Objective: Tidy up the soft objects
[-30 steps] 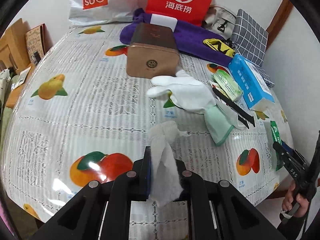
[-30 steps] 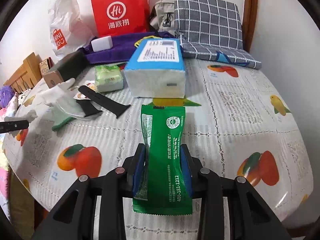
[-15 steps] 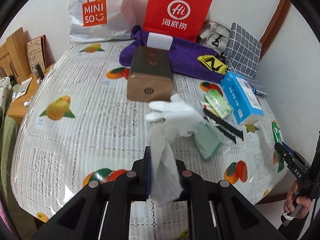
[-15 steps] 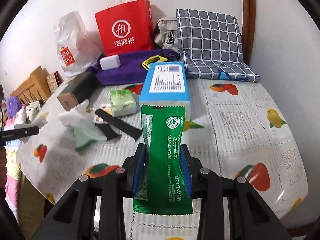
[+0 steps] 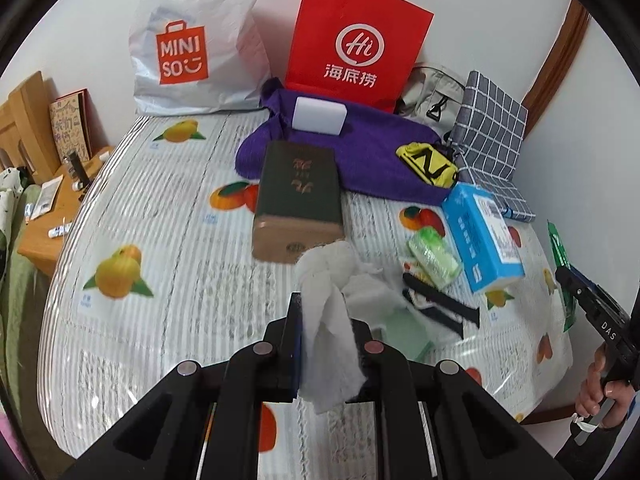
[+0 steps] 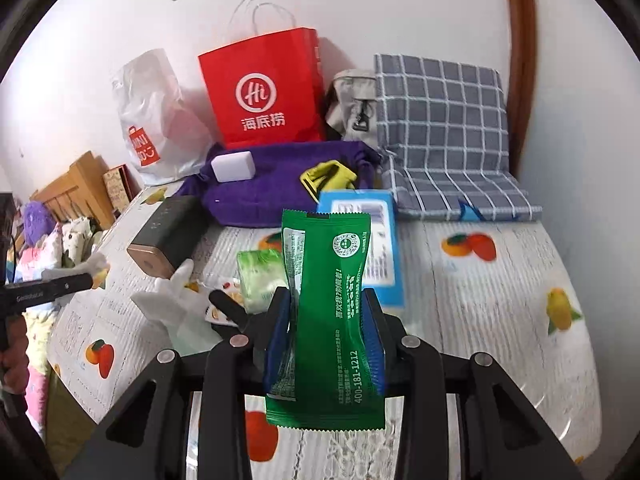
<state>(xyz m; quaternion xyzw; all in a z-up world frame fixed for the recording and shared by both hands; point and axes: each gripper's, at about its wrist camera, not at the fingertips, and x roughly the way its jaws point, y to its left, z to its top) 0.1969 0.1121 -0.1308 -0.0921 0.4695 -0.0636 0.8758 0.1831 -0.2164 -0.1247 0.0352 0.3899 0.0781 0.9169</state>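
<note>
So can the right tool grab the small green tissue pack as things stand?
Probably not yet. The right tool is already shut on the green sachet, so it has no free grip, though the green tissue pack lies uncovered on the table just ahead.

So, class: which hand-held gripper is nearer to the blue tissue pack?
Right. The right hand-held gripper, shut on the green sachet, hovers just in front of the blue tissue pack. The left hand-held gripper, shut on a white cloth, sits further away, beyond the white glove.

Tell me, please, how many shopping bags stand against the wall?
2: a white plastic bag at the back left, and a red paper bag just right of it, behind the purple cloth.
</note>
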